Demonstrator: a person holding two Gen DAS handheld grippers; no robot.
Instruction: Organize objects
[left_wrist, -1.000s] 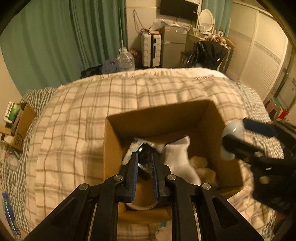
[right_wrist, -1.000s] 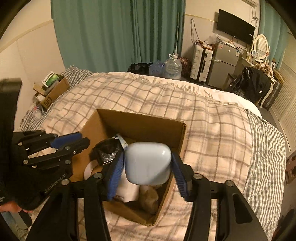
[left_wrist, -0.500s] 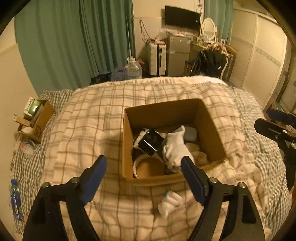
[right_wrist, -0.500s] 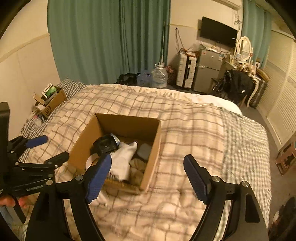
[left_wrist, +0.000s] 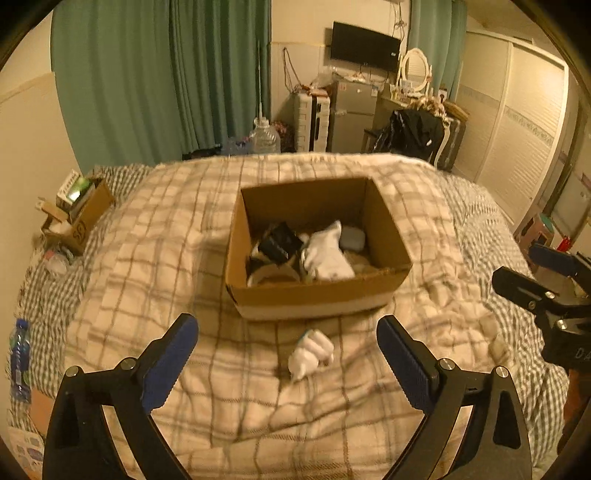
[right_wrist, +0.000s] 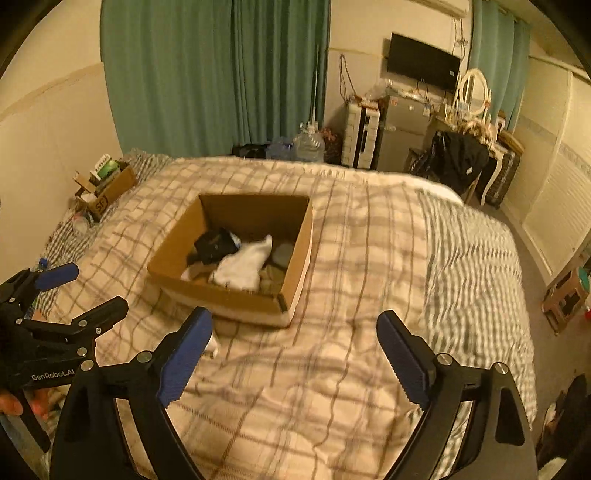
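On the plaid bedspread (left_wrist: 155, 236) sits an open cardboard box (left_wrist: 314, 295), roughly mid-bed in both wrist views. Inside the box: a white sock (left_wrist: 327, 251) draped toward the centre, a black item (left_wrist: 279, 242) to its left, a pale blue-grey rounded case (left_wrist: 352, 238) against the right-hand wall, and a tape roll (left_wrist: 271, 275) at the near-left corner, partly hidden by the front wall. A small white balled sock (left_wrist: 310, 350) lies on the bedspread just in front of the box, outside it, apart from the front wall. Left gripper (left_wrist: 286, 354) is above the near bedspread, jaws spread wide, nothing between the blue pads; the balled sock lies below the gap, not touched. Right gripper (right_wrist: 293, 349) is likewise spread wide and holds nothing, over the bedspread to the box's near-right. A second, smaller carton (right_wrist: 107, 188) stands at the bed's far-left edge.
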